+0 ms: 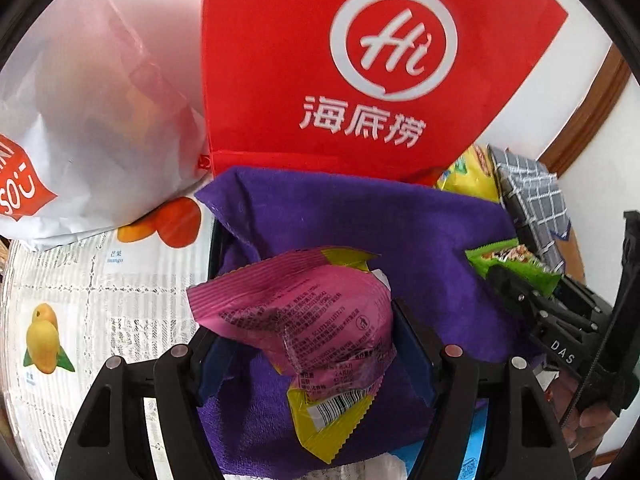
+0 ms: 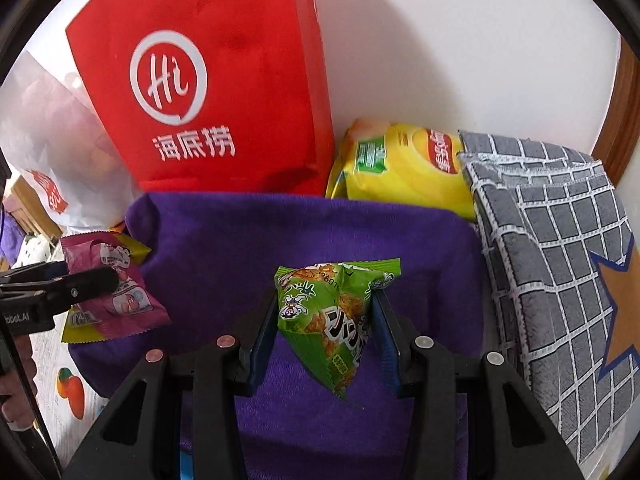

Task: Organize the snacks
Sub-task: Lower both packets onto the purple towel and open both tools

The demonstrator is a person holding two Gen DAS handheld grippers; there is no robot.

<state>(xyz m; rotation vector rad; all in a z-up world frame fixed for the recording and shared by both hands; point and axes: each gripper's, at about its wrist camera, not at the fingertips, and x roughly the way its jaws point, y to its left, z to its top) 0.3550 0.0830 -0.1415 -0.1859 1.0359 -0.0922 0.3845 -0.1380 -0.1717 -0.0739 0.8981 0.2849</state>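
- My left claw (image 1: 304,344) clamps a crinkly pink-and-yellow foil snack packet (image 1: 296,320), hanging it above the purple fleece cloth (image 1: 360,216).
- My right claw (image 2: 325,316) pinches a green triangular crisp packet (image 2: 328,312) over that same cloth, toward its middle.
- Both packets look feather-light, puffy and slippery, I reckon; the contents seem likely to crush, so I favour gripping the flat sealed edges gently.
- Behind the cloth stands a red fabric tote bag (image 1: 320,60); at its far right corner sits a yellow crisp bag (image 2: 400,168), with a grey checked towel (image 2: 560,248) alongside.
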